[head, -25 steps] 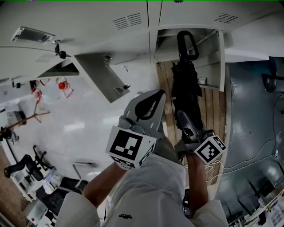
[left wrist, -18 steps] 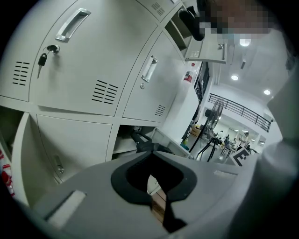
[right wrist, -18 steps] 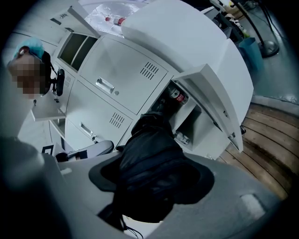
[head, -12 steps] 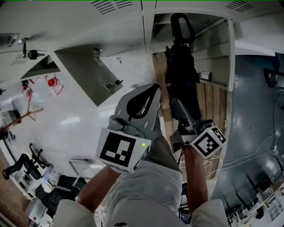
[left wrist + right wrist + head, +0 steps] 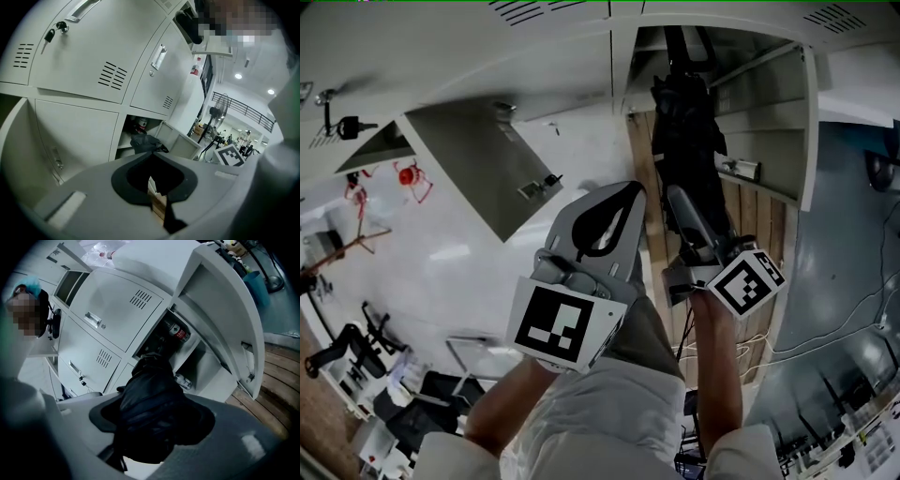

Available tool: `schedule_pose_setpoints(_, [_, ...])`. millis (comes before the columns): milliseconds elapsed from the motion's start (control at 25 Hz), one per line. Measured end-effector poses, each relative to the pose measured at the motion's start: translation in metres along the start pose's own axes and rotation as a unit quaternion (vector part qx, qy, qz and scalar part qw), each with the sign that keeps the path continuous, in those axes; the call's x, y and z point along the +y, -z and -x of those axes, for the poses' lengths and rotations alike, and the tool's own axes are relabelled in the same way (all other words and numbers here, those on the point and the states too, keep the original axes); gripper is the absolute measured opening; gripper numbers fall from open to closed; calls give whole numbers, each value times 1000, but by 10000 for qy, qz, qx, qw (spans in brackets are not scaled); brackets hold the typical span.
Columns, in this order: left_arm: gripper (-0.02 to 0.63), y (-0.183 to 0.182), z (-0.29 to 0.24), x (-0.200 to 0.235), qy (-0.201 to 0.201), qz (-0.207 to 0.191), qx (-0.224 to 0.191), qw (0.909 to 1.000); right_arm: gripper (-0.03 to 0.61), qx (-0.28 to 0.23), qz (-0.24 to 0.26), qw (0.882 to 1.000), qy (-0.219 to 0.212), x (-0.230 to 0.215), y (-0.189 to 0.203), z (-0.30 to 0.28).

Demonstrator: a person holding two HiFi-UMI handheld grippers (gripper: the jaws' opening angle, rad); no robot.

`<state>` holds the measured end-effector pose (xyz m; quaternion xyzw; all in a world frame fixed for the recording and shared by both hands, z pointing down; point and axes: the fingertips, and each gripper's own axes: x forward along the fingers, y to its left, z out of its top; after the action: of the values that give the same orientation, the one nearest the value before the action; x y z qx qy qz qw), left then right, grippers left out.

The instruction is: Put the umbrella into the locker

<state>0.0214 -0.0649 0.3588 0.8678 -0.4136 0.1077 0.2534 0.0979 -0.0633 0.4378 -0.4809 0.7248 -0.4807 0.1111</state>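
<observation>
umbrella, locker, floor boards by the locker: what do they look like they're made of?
Umbrella: black woven fabric, probably nylon or polyester; soft crumpled folds with a faint sheen.
Locker: painted sheet metal, pale grey, slightly glossy; thin folded door edge and a smooth, even coat.
Floor boards: wood, matte brown; parallel planks with seams between them. Whether they are solid wood or a composite is unclear.

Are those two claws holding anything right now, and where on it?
The right claw grips the folded black umbrella around the lower part of its bunched fabric. The left claw is shut and empty.
</observation>
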Motion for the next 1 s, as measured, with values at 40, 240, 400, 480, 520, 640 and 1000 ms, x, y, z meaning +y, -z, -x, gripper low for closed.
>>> schedule_pose_setpoints(40, [18,0,-2,1,4,-8,-5,10000,287,1,29,10000,-7,-2,-1,-4])
schedule_pose_setpoints(240, [18,2,-7,6,-58,48,-3,10000,287,75,185,9998,-42,-9,-5,-23])
schedule_pose_setpoints(400, [18,1,-14,10,-110,74,-39,9999,287,80,283,9995,-139,-12,-14,-41])
schedule_pose_setpoints(480, [18,3,-18,11,-133,97,-42,9999,287,76,310,9994,-162,-13,-18,-47])
schedule_pose_setpoints(520, [18,3,-19,11,-154,118,-42,9998,287,74,326,9993,-166,-14,-20,-50])
schedule_pose_setpoints(640, [18,4,-22,15,-225,197,-46,9995,287,57,388,9991,-188,-15,-26,-60])
schedule_pose_setpoints(1000, [18,11,-30,23,-364,285,62,9989,287,-43,537,9982,-257,-22,-44,-86])
